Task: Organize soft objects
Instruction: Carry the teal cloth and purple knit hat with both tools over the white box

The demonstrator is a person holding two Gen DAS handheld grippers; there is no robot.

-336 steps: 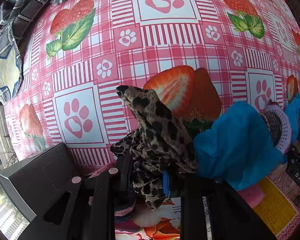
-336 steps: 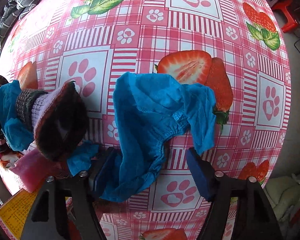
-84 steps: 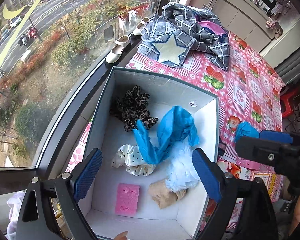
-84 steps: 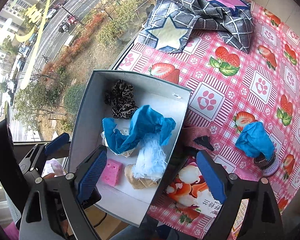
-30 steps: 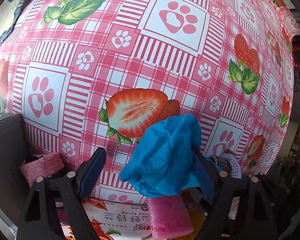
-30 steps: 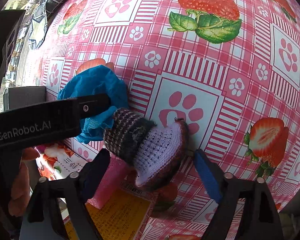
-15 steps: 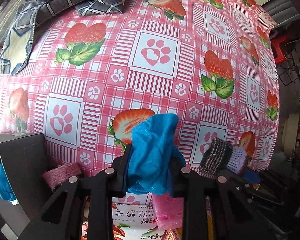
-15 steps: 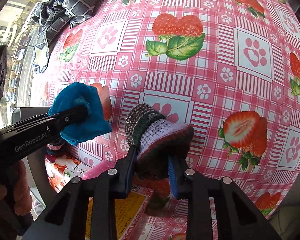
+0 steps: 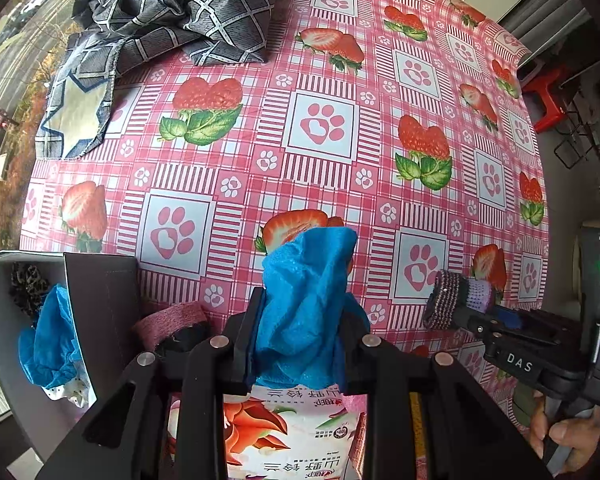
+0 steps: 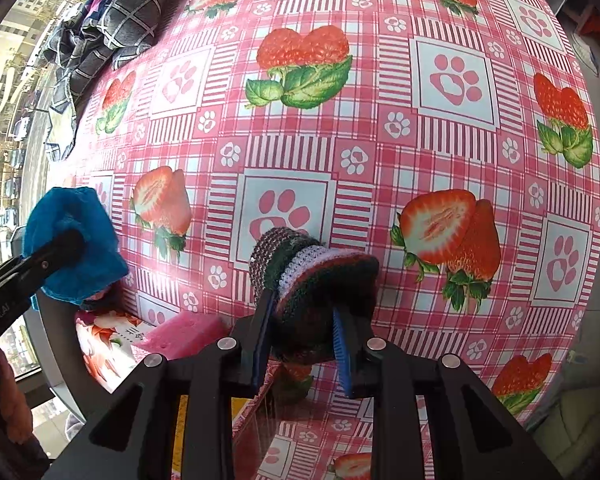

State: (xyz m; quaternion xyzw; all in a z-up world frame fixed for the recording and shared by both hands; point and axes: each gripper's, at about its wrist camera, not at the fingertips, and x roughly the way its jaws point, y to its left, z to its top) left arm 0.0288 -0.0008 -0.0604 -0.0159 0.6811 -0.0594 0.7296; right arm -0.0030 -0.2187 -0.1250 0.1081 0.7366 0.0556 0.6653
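Desk (image 9: 380,128) under pink strawberry-and-paw cloth fills both views. Only the left wrist view shows the open box (image 9: 100,304) at the desk's left edge, with another blue cloth (image 9: 48,344), a leopard-print piece (image 9: 26,284) and a white dotted scrap (image 9: 72,394) inside. Grey checked blanket (image 9: 172,12) is heaped at the far corner, seen in both.

Left hand-held gripper (image 9: 298,344) is clenched on the blue cloth (image 9: 308,304), lifted off the desk; the cloth bunches up over the pads and hides the desk behind it. Right hand-held gripper (image 10: 300,344) has the knitted striped hat (image 10: 316,284) between its jaws, pads pressing its sides, the jaws opening slightly; hat is clear of the desk, I think.

Below the grippers: printed packet (image 9: 288,432), pink sponge (image 10: 180,334) shown clearly only in the right wrist view, and a dusty-pink band (image 9: 172,318) just beside the box wall, seen only from the left. A hand (image 9: 564,436) grips the right handle.
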